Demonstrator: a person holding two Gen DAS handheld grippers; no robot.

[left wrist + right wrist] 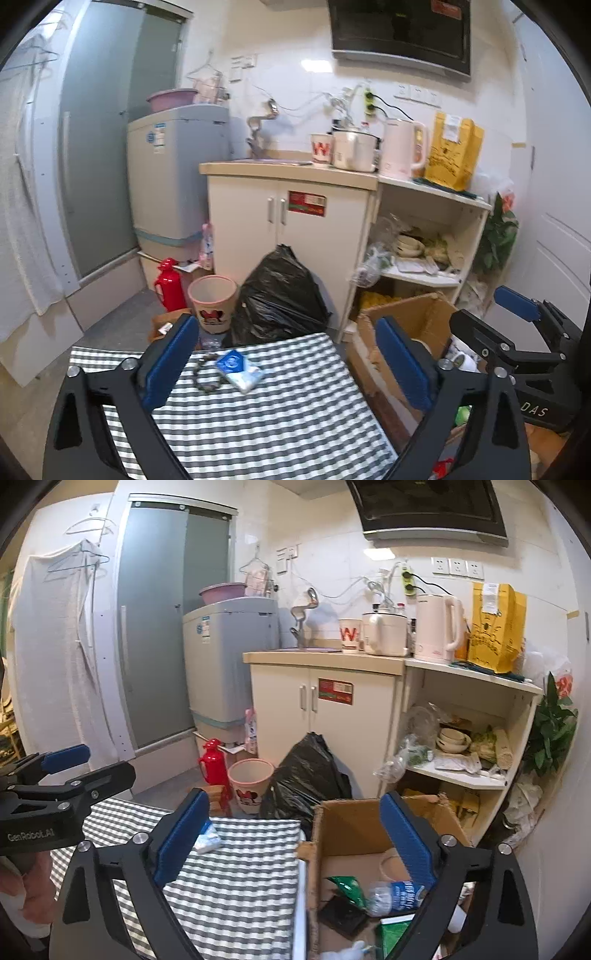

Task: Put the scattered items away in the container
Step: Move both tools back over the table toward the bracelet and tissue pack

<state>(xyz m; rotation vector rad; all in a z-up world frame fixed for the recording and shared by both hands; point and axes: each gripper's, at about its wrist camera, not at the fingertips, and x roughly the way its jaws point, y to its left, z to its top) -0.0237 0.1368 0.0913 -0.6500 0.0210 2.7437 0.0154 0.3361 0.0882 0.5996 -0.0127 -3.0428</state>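
Though small, "GenRobot.AI" on left gripper (99, 764)

Grey-and-white checked tablecloth (277, 417), brown cardboard box (351, 830), blue-and-white tissue pack (240, 369).

We see a blue-and-white tissue pack (240, 371) lying flat w/ a dark beaded bracelet (205, 374) touching its left side, both lower centre of the left wrist view on the checked cloth. Cardboard box (354, 834), open-topped w/ torn flaps, sits lower right of the right wrist view, holding a crushed water bottle (395, 893) on its side, green snack wrappers (347, 886), a black flat item (341, 914) and a tape roll (392, 866).
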